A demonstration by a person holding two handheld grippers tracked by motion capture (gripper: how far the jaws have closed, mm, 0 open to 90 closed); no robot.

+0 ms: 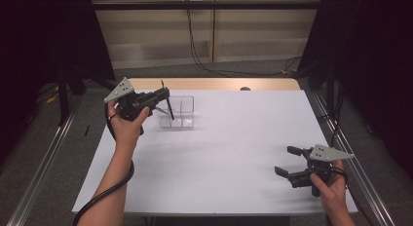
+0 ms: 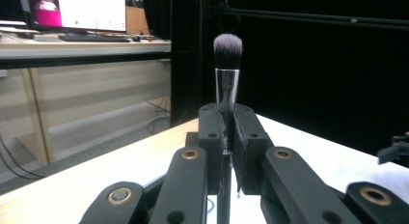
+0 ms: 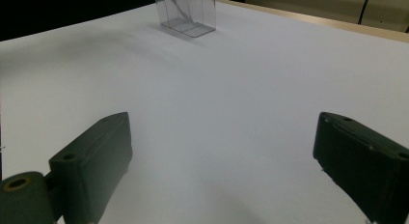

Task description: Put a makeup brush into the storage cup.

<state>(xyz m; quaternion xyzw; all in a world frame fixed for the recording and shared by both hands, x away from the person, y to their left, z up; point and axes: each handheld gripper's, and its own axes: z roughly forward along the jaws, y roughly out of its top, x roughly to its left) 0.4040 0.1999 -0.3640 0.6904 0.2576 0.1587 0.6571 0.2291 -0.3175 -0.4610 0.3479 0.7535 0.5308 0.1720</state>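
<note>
The left gripper (image 1: pixel 163 95) is held up at the far left of the white table (image 1: pixel 229 138), its 2 jaws closed on a makeup brush (image 1: pixel 168 105). In the high view the brush stands nearly upright, slightly tilted, with its dark handle reaching down into the clear plastic box (image 1: pixel 182 110) just beside the gripper. Whether the handle's end touches the box floor cannot be told. In the left gripper view the brush (image 2: pixel 227 69) rises straight up between the closed jaws, a shiny metal collar above them and a rounded head of dark, grey-tipped bristles on top.

The clear box sits near the far edge of the table and is split into compartments by clear walls. In the right gripper view it (image 3: pixel 185 14) shows at the top, well apart from that gripper.

The right gripper (image 1: pixel 288 161) is at the near right corner of the table, held low over the surface, its 2 jaws spread wide with nothing between them. In its own view the 2 black jaws stand far apart over bare white tabletop (image 3: pixel 226 103).
</note>
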